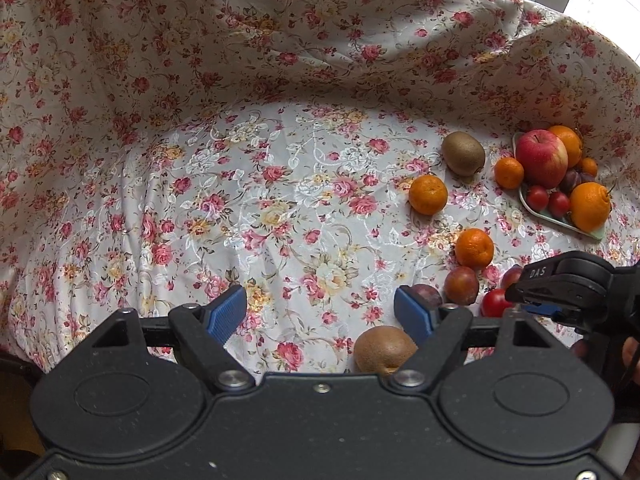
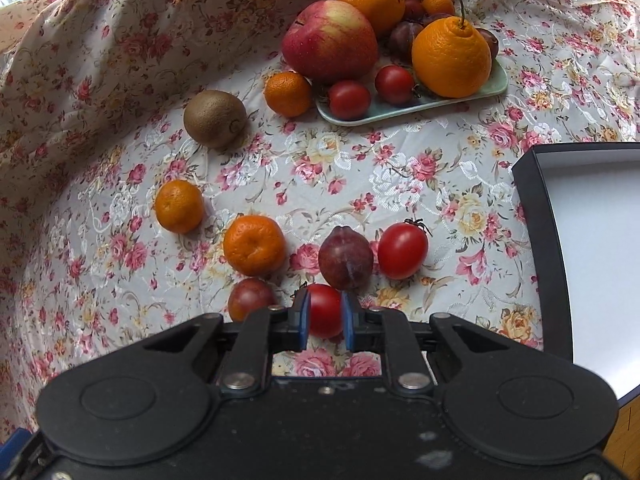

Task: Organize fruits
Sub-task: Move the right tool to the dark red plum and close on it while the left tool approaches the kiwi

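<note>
My right gripper (image 2: pixel 325 316) is shut on a small red tomato (image 2: pixel 325 309) low over the floral cloth; it also shows in the left wrist view (image 1: pixel 532 304). Beside it lie a plum (image 2: pixel 346 257), another tomato (image 2: pixel 402 250), a second plum (image 2: pixel 250 298) and two mandarins (image 2: pixel 254 245) (image 2: pixel 179 206). A pale green tray (image 2: pixel 404 108) at the back holds an apple (image 2: pixel 330 42), oranges, plums and tomatoes. My left gripper (image 1: pixel 320 310) is open and empty, with a kiwi (image 1: pixel 384 350) just under its right finger.
A second kiwi (image 2: pixel 215 119) and a mandarin (image 2: pixel 288 94) lie left of the tray. A black box with a white inside (image 2: pixel 592 248) stands at the right. The cloth rises in folds behind and to the left.
</note>
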`<state>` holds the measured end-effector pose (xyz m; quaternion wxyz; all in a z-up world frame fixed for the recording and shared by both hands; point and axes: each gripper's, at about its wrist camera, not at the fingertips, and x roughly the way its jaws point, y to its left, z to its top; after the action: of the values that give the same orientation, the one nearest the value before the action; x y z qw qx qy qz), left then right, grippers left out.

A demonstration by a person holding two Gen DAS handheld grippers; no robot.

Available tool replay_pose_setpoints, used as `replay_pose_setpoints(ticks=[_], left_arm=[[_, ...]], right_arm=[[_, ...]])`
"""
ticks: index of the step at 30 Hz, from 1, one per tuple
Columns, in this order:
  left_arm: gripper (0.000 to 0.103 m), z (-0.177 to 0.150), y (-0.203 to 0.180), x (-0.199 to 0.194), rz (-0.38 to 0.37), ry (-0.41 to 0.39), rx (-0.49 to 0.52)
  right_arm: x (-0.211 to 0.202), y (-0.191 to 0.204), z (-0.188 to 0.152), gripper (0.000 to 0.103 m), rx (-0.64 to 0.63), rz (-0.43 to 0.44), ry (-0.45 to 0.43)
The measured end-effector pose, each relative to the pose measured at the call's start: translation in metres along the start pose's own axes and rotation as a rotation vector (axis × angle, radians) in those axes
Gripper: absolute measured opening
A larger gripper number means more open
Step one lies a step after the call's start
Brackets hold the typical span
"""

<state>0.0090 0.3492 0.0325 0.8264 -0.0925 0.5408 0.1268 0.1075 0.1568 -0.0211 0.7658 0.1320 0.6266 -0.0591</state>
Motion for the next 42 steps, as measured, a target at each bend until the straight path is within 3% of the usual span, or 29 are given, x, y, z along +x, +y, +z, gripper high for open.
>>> replay_pose_setpoints(ticks=[5, 8, 14, 18, 24, 35, 39, 42], left_arm=[[0.081, -0.001, 0.006, 0.005, 0.007, 0.018, 0.0], [0.081, -0.001, 0.008, 0.007, 0.012, 0.023, 0.003], [0.081, -0.001, 0.013, 0.01, 0.013, 0.037, 0.006], [0.081, -0.002, 0.015, 0.011, 0.017, 0.039, 0.008], [0.081, -0.002, 0.019, 0.013, 0.017, 0.048, -0.004], [0.081, -0.003, 0.017, 0.015, 0.016, 0.046, 0.01], [0.081, -0.002, 0.022, 0.015, 0.008, 0.044, 0.009], [0.081, 0.0, 0.03, 0.018, -0.004, 0.059, -0.016]], right_arm=[[-0.005, 0.003, 0.001, 0.018, 0.053, -0.101, -0.114], [-0.001, 0.006, 0.005, 0.018, 0.029, -0.139, -0.113], [0.005, 0.006, 0.004, 0.018, 0.092, -0.077, -0.102], [0.007, 0.008, 0.003, 0.018, 0.111, -0.103, -0.134], [0.01, 0.012, 0.007, 0.018, 0.12, -0.023, -0.08], [0.011, 0.02, 0.006, 0.018, 0.048, -0.065, -0.086], [0.01, 0.017, 0.007, 0.018, 0.059, -0.034, -0.066], [0.01, 0.011, 0.009, 0.018, 0.087, 0.041, -0.017]])
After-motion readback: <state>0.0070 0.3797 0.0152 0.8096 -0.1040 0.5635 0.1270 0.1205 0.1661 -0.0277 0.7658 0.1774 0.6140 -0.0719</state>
